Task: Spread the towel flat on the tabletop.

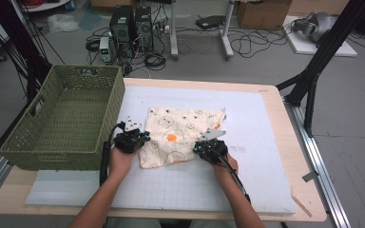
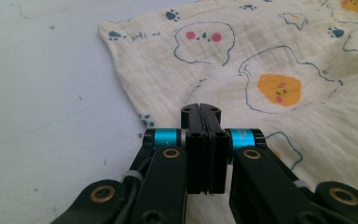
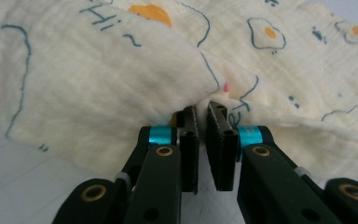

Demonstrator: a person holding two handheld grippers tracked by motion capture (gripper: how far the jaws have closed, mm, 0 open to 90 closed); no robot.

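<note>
From above, both claws sit at the near edge of the cream printed cloth (image 1: 180, 135), left claw (image 1: 140, 135) and right claw (image 1: 204, 145). Left claw's view: clenched, the cloth beneath its tips. Right claw's view: pinching a cloth fold.

Grey floor (image 1: 356, 99) strewn with cables (image 1: 247, 45); computer towers (image 1: 132, 23) behind the table (image 1: 275, 102).

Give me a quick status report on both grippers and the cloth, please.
Left gripper shut on cloth edge. Right gripper pinching a raised fold. Cloth on white mat. Nothing in the way.
</note>
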